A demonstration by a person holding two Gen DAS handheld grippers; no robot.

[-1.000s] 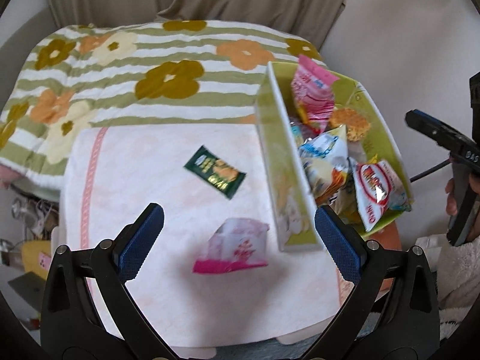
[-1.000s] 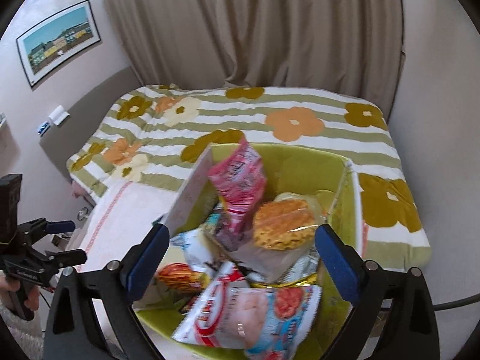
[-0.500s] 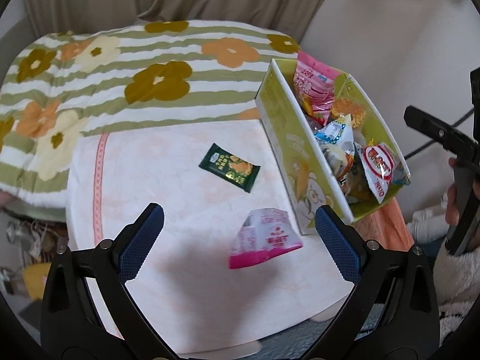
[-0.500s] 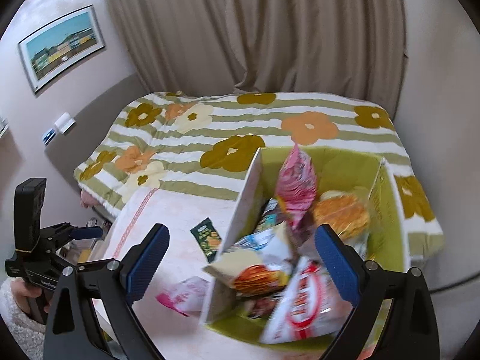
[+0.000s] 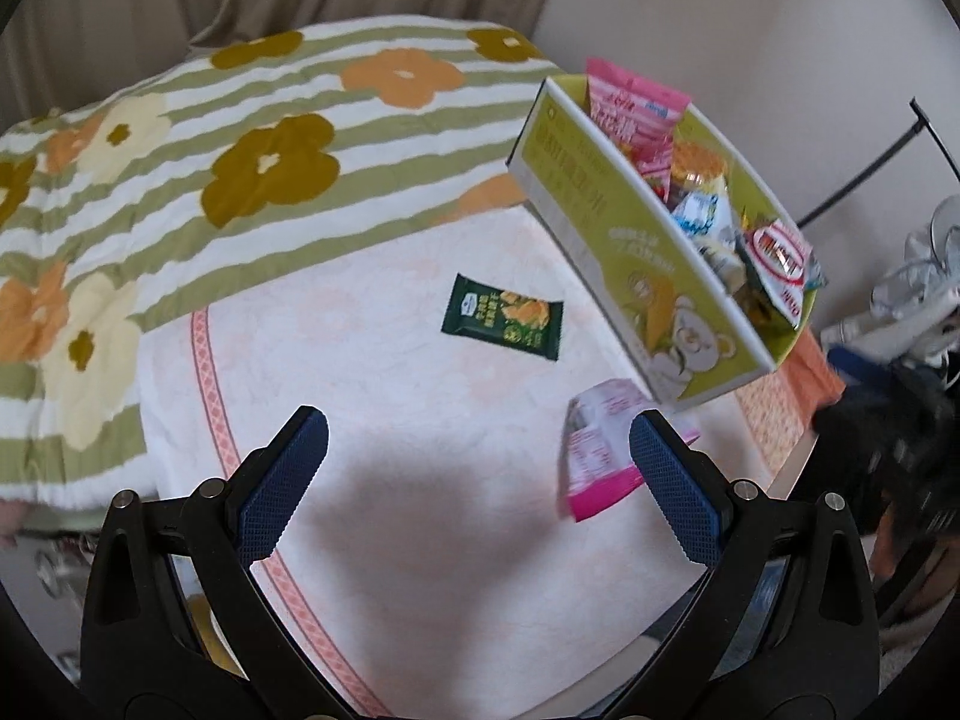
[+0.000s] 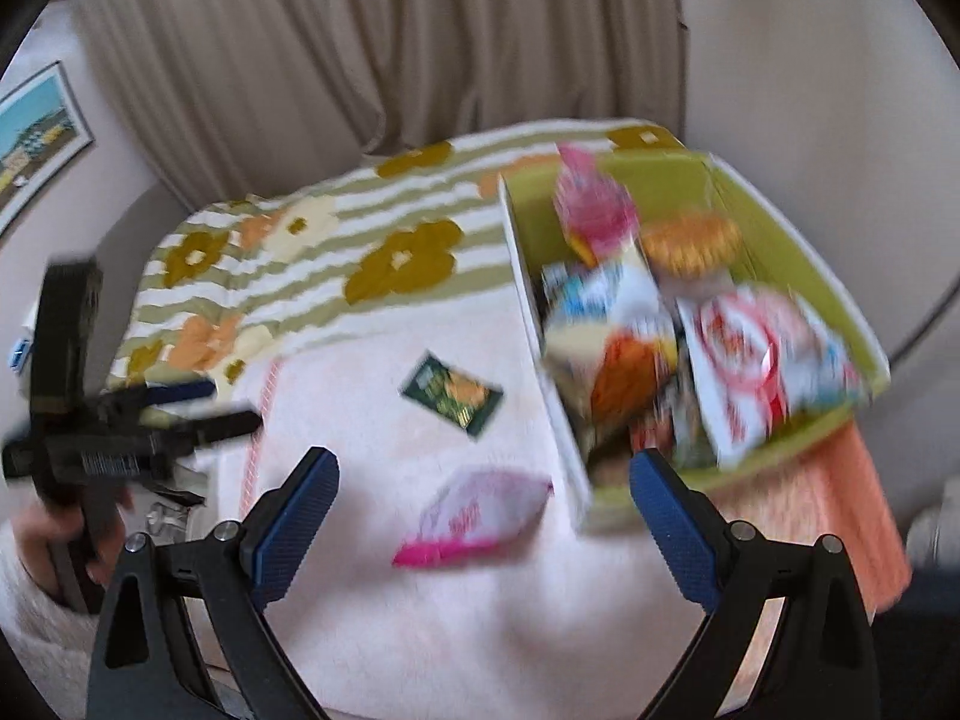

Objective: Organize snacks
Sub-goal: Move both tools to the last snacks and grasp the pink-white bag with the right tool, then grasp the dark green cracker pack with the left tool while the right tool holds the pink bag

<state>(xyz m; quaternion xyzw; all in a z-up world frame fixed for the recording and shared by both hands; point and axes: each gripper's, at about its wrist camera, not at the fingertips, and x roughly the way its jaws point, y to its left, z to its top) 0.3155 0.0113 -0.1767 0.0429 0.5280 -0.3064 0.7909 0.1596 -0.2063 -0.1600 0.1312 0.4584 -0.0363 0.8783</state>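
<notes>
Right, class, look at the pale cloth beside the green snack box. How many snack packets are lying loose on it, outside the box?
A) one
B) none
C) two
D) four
C: only the dark green packet and the pink and white packet lie on the cloth; all the other snacks sit inside the green box.

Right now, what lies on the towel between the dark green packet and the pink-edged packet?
Nothing: between the dark green packet and the pink-edged packet only bare towel shows, clearest in the left wrist view.
</notes>
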